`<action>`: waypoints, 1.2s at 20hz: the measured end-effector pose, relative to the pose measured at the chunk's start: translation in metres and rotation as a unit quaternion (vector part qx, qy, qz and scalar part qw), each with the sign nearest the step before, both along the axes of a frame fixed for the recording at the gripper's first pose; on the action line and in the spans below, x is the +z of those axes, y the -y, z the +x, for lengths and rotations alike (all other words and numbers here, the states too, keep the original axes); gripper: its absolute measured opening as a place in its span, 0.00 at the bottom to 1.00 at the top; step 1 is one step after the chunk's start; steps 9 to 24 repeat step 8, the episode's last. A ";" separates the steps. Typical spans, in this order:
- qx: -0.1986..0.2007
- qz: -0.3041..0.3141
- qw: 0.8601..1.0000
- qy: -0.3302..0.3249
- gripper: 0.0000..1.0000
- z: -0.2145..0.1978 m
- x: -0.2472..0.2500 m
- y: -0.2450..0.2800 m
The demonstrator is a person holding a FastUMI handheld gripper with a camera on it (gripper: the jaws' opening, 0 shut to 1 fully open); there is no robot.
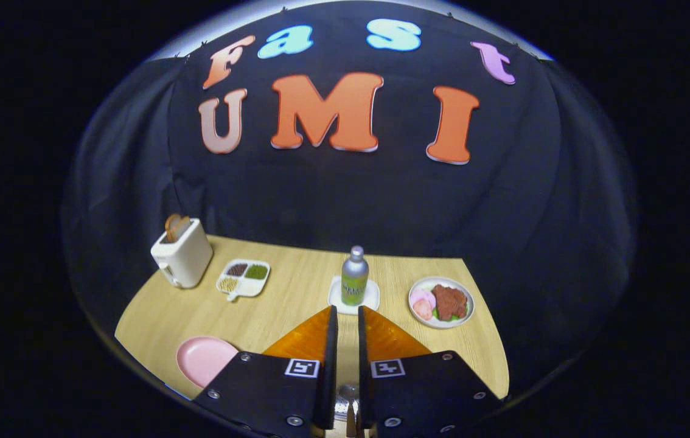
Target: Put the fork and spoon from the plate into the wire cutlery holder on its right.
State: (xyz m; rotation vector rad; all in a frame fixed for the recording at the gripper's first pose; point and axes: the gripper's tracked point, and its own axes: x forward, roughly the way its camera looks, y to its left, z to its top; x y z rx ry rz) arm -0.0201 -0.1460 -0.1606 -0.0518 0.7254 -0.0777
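My tool [345, 313] points out over the wooden worktop [296, 286], its two orange-faced fingers [311, 337] standing nearly together with only a narrow slot between them. Low in that slot, near the base of the fingers, a bit of shiny perforated metal [348, 398] shows through, along with a small wooden-looking piece under it. I cannot tell what that metal belongs to, nor whether my fingers press on it, so I cannot say whether the tool grips anything.

Just left of my left finger lies a pink plate [202, 359], partly hidden behind the finger's black mount. What I see of its surface carries no fork or spoon; the rest is covered.

Just ahead of the fingertips stands a silver bottle with a green label [355, 277], upright on a small white square tray [372, 299]. To the right of that, near the worktop's right edge, sits a round white plate [471, 310] holding brown and pink food with some green.

Further out to the left is a white divided dish [243, 280] with dark, green and yellowish fillings in its compartments. Beyond it, at the far left corner, stands a white toaster [184, 255] with a slice of toast [174, 225] poking out of its top.
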 end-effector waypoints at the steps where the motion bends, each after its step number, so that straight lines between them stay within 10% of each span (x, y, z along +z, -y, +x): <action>1: -0.004 0.002 1.000 0.027 0.18 0.011 0.018 -0.002; 8: -0.001 -0.002 0.980 0.197 0.38 0.051 0.131 -0.022; 24: -0.001 -0.002 0.980 0.197 0.38 0.051 0.131 -0.022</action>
